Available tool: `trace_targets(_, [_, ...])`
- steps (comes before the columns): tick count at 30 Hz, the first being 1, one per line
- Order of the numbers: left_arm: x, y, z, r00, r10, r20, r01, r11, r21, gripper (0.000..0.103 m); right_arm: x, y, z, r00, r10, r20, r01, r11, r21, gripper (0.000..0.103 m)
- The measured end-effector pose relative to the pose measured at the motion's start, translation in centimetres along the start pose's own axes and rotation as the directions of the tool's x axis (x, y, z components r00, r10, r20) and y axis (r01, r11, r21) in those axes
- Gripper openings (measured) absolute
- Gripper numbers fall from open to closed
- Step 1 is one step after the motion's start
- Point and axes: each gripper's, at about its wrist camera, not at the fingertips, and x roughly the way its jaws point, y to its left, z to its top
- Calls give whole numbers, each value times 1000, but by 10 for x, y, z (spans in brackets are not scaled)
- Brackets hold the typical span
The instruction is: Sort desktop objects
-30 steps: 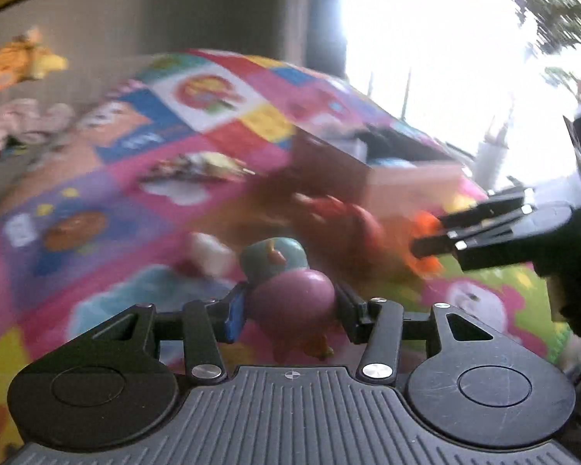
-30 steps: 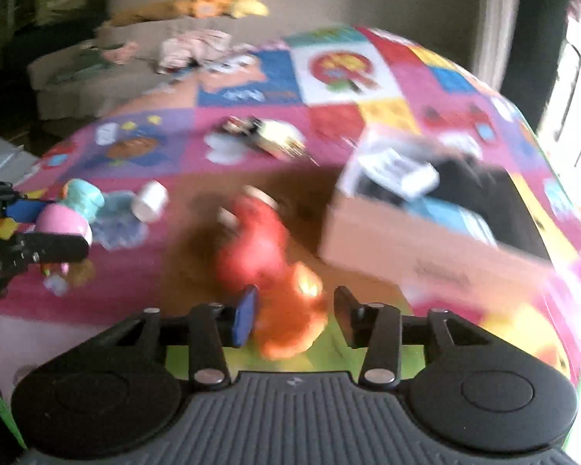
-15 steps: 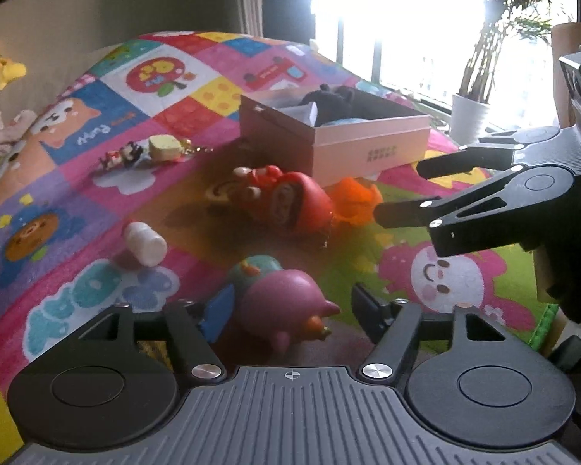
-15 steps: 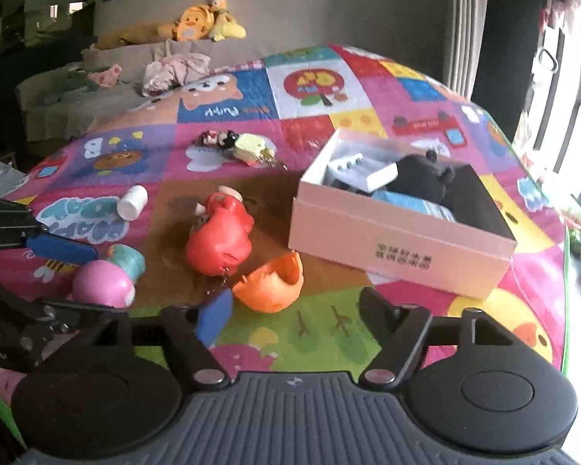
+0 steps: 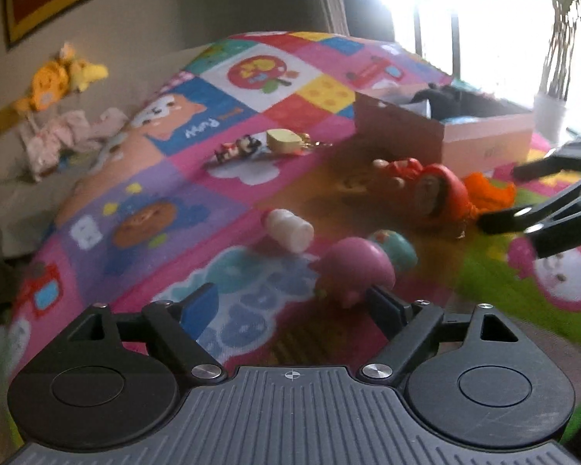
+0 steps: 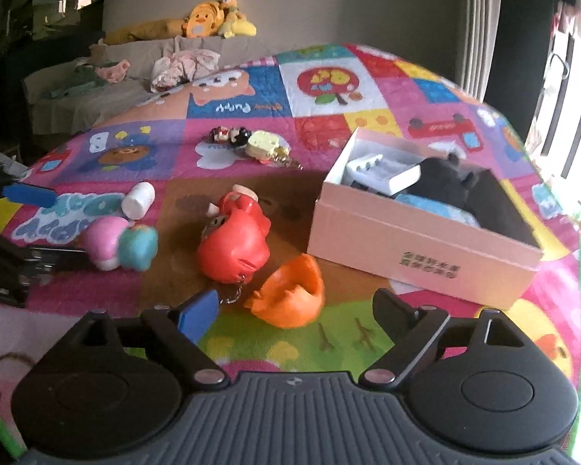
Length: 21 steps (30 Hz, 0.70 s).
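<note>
A pink and teal squishy toy lies on the colourful mat, just ahead of my open left gripper, touching or near its right finger. It also shows in the right wrist view. My right gripper is open and empty, with an orange cup-shaped toy lying between its fingers on the mat. A red figure toy lies just beyond it. A white bottle lies to the left. A pink cardboard box holding several items stands to the right.
Small keychain figures lie further back on the mat. A sofa with plush toys and clothes stands behind. A window is on the right. The left gripper's fingers reach in at the left edge.
My left gripper has opened and let go of the pink and teal toy, which now lies on the mat. My right gripper has opened wide near the orange toy.
</note>
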Motion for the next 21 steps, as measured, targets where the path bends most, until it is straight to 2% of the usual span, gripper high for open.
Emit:
trace_targets(1, [-1, 3, 1, 999, -36, -3, 36, 999, -21, 89, 7, -1, 2, 1000, 11, -17, -11, 1000, 13, 87])
trace_targets(2, [-2, 4, 2, 997, -73, -1, 73, 997, -37, 90, 11, -2, 2, 999, 18, -35, -17, 1000, 22, 78])
trace_targets(3, [-3, 4, 4, 995, -103, 4, 104, 994, -39, 91, 15, -2, 4, 998, 29, -57, -27, 999, 30, 68])
trace_targets(4, [-2, 0, 6, 992, -123, 10, 123, 992, -25, 91, 17, -3, 5, 996, 38, -76, -35, 999, 37, 53])
trace_targets(9, [16, -24, 15, 984, -177, 18, 174, 979, 109, 92, 1, -4, 3, 998, 29, -63, -27, 999, 35, 53])
trace_targets(10, [22, -27, 17, 984, -179, 10, 176, 977, 121, 92, -4, -5, 2, 998, 30, -63, -28, 999, 37, 52])
trace_targets(12, [32, -31, 20, 984, -177, -9, 177, 975, 134, 84, -15, -10, -1, 997, 38, -71, -35, 998, 52, 52])
trace_targets(16, [40, -37, 19, 988, -149, -33, 153, 978, 143, 81, -33, -20, -12, 988, 98, -120, -82, 988, 131, 53])
trace_targets(19, [40, -36, 15, 988, -141, -54, 147, 983, 112, 70, -45, -20, -24, 982, 118, -145, -97, 985, 146, 52])
trace_targets(21, [37, -38, 12, 989, -135, -55, 140, 986, 93, 58, -54, -18, -31, 984, 104, -145, -85, 988, 131, 52])
